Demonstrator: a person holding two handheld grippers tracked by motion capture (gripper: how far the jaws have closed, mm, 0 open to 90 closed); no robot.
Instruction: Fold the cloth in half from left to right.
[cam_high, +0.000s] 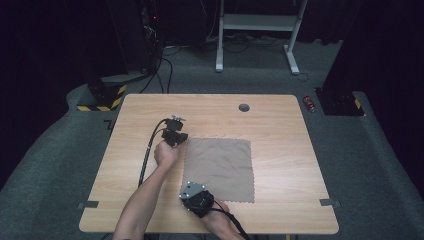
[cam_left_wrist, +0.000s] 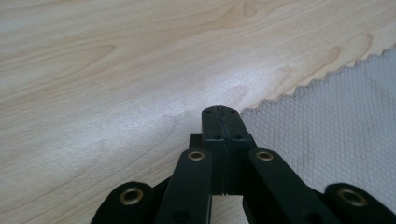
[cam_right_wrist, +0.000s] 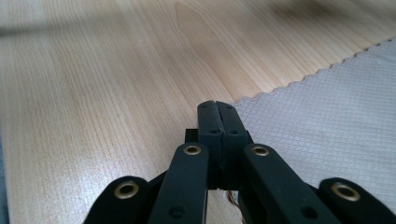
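A square grey cloth (cam_high: 220, 167) with zigzag edges lies flat on the wooden table (cam_high: 280, 125). My left gripper (cam_high: 182, 141) sits at the cloth's far left corner. In the left gripper view its jaws (cam_left_wrist: 222, 112) are pressed together, and the cloth (cam_left_wrist: 336, 121) corner runs in at their tips. My right gripper (cam_high: 186, 192) is at the near left corner, a grey plate on top. There too the jaws (cam_right_wrist: 217, 105) are closed, with the cloth (cam_right_wrist: 327, 130) edge ending at the tips. Both pinched corners are hidden by the jaws.
A round cable hole (cam_high: 244, 107) sits near the table's far edge. Tape marks (cam_high: 89, 204) lie at the near corners. On the carpet beyond are a red can (cam_high: 310, 103), a yellow-black striped base (cam_high: 102, 97) and a white desk frame (cam_high: 255, 22).
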